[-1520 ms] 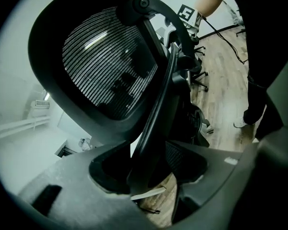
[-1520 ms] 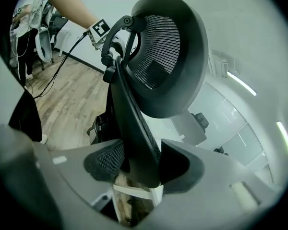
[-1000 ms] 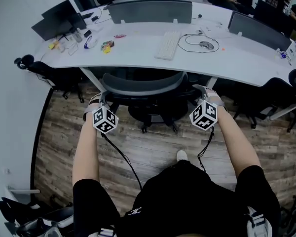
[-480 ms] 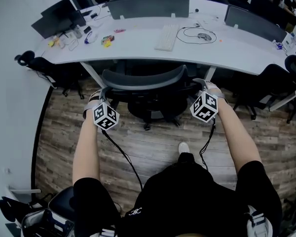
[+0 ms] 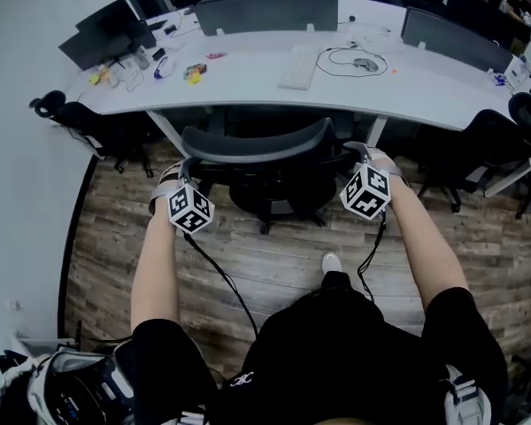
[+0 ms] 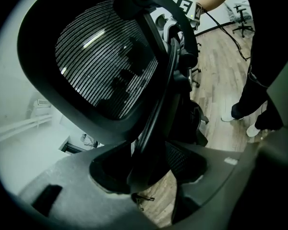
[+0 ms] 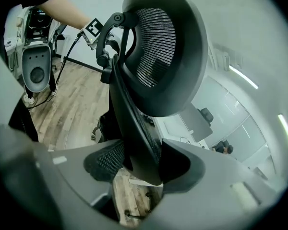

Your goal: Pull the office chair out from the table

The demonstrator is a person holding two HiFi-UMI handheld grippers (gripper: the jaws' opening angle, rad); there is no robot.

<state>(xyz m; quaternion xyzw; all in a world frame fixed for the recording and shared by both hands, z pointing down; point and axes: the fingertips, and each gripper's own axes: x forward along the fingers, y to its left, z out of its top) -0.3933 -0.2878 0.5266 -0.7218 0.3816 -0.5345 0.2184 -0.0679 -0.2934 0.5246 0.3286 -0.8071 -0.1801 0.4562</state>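
A black office chair [image 5: 267,177] with a mesh backrest stands in front of the white desk [image 5: 248,87], a gap showing between its back and the desk's edge. My left gripper [image 5: 183,168] is shut on the left side of the backrest frame [image 6: 153,123]. At the other side, my right gripper [image 5: 359,154] is shut on the frame [image 7: 129,119]. In the left gripper view the mesh headrest [image 6: 105,66] looms above my left gripper [image 6: 144,176]. The right gripper view shows the same headrest [image 7: 158,47] over my right gripper [image 7: 144,171].
On the desk lie a keyboard [image 5: 299,67], a mouse [image 5: 365,64] with its cable, and a monitor [image 5: 102,34] at the far left. More dark chairs stand at the left [image 5: 97,131] and right [image 5: 482,153]. The person's shoe [image 5: 331,262] rests on the wood floor behind the chair.
The chair has come away from the desk toward the person, with both grippers moving back along with it. The gap between backrest and desk edge has widened.
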